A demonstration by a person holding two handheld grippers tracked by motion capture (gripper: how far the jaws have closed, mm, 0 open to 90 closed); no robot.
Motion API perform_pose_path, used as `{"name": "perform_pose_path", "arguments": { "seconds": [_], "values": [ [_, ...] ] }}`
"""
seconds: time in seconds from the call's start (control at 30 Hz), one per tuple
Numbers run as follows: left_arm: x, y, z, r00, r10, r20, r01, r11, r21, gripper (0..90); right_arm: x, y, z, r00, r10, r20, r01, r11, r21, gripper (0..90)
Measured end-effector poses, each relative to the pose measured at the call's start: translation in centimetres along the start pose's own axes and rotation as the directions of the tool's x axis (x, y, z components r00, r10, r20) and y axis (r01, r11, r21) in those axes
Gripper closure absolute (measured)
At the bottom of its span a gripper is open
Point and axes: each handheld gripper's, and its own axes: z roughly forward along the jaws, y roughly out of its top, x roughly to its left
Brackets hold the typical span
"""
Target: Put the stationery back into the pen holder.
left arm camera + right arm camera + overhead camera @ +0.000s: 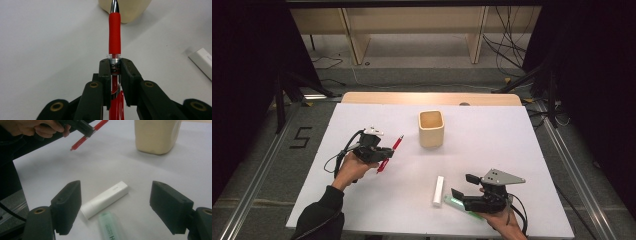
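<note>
Pen (114, 37), red, is pinched mid-barrel by the left gripper (382, 152) above the desk's (362, 200) left half, short of the beige cup (431, 128). Right gripper (460, 186) is held spread near the front edge, with a white tube (105, 198) and green marker (111, 227) lying between its jaws.

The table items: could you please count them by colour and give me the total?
Red: 1, the pen, held in the left claw.
Cream: 1, the square cup.
White: 1, the long rectangular stick.
Pale green: 1, the highlighter, lying below the open right claw.
Total: 4
</note>
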Motion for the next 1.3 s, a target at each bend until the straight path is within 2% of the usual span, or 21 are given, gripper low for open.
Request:
{"name": "perform_pose_path", "arguments": {
  "seconds": [0.23,0.4,0.73,1.03,1.3],
  "values": [
    [-0.2,0.2,-0.6,0.9997,-0.010,-0.023,0.008,0.9974,-0.071,79.1,0.0,0.0,0.0,1.0000,0.002,-0.003,-0.002,1.000,-0.002,26.3],
    [-0.6,0.6,-0.9,0.9997,-0.019,-0.018,0.016,0.9905,-0.136,79.1,0.0,0.1,-0.1,1.0000,-0.001,0.001,0.001,1.000,-0.005,26.3],
    [-1.2,1.6,-1.5,0.9996,-0.010,-0.026,0.005,0.9804,-0.197,79.1,-0.2,-0.1,0.0,1.0000,0.010,0.000,-0.010,1.000,-0.001,26.3],
    [-1.3,2.5,-1.6,0.9994,-0.026,-0.024,0.019,0.9700,-0.242,79.1,-0.2,0.0,0.0,0.9999,0.015,-0.004,-0.015,1.000,-0.005,26.3],
    [-1.3,4.2,-1.2,0.9992,-0.039,-0.010,0.035,0.9600,-0.278,79.1,-0.2,0.0,0.0,0.9998,0.017,-0.004,-0.018,1.000,-0.007,26.3]
  ]
}}
